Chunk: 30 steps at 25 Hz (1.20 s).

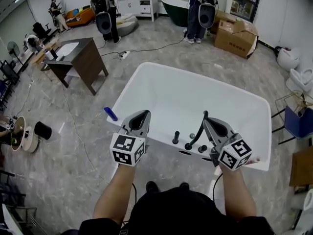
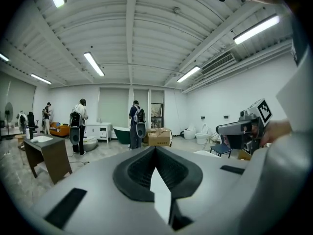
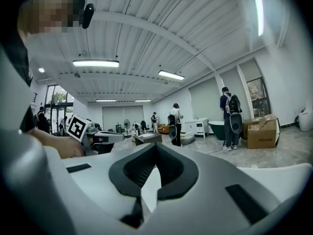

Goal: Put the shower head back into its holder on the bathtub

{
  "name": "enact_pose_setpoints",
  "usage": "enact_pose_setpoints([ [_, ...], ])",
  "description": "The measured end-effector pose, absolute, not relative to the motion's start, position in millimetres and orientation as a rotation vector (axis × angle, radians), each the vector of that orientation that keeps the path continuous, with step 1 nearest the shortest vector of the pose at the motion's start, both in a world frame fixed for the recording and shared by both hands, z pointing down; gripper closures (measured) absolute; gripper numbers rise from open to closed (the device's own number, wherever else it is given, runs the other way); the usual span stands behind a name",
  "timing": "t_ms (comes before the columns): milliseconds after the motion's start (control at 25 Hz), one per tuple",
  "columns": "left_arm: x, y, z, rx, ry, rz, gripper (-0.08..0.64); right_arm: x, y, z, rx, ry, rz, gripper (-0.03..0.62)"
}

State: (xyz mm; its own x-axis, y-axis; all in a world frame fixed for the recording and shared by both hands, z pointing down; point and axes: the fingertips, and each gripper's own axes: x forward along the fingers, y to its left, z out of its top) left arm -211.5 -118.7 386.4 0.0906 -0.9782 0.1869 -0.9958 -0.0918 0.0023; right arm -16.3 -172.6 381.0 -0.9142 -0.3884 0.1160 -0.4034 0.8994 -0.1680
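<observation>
The left gripper (image 1: 143,115) and right gripper (image 1: 209,123) both had their fingers pressed together, empty. What I took for the shower head (image 1: 197,131), black and curved, stood nearly upright on the bathtub (image 1: 161,140) rim, just left of the right fingers and farther from the left ones.

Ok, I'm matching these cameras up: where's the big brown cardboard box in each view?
Head view: brown cardboard box, top right.
Left gripper view: box near the centre.
Right gripper view: box at the right side.
Shared landmark: dark green bathtub, left of the box in all three.
</observation>
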Motion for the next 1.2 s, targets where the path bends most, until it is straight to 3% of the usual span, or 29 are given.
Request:
enact_pose_setpoints([
  [360, -233.0, -124.7, 340.2, 2.254, -2.132, 0.175, 0.545, -19.5, -172.7, 334.1, 0.623, -3.094, 0.175, 0.577],
  [1200, -224.2, -100.6, 356.8, 2.241, -2.109, 0.155, 0.546, -32.6, -149.3, 351.9, 0.552, -3.069, 0.194, 0.577],
])
